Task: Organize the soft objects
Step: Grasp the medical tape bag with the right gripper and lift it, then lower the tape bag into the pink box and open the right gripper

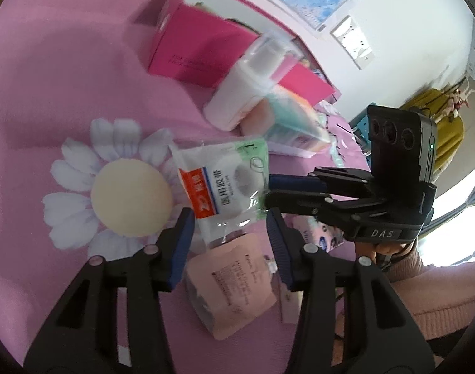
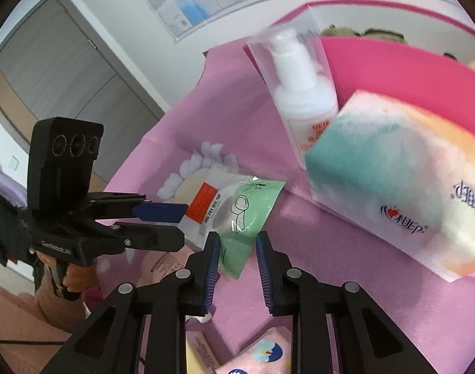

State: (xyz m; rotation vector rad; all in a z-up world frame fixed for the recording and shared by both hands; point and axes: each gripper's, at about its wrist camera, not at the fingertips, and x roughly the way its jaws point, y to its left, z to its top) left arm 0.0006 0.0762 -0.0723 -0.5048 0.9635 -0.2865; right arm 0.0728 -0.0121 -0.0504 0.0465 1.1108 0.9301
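A: Judging progress, I'd say little is sorted yet. Nearest me, the left gripper (image 1: 229,233) has its fingers spread over the tape packet (image 1: 223,176), nothing pinched.

B: And the right gripper (image 2: 237,249)?

A: Spread too, at that packet's green edge. Beyond the packet, tissue pack (image 2: 393,180) and bottle (image 2: 299,87) lie loose before the pink box (image 1: 203,46).
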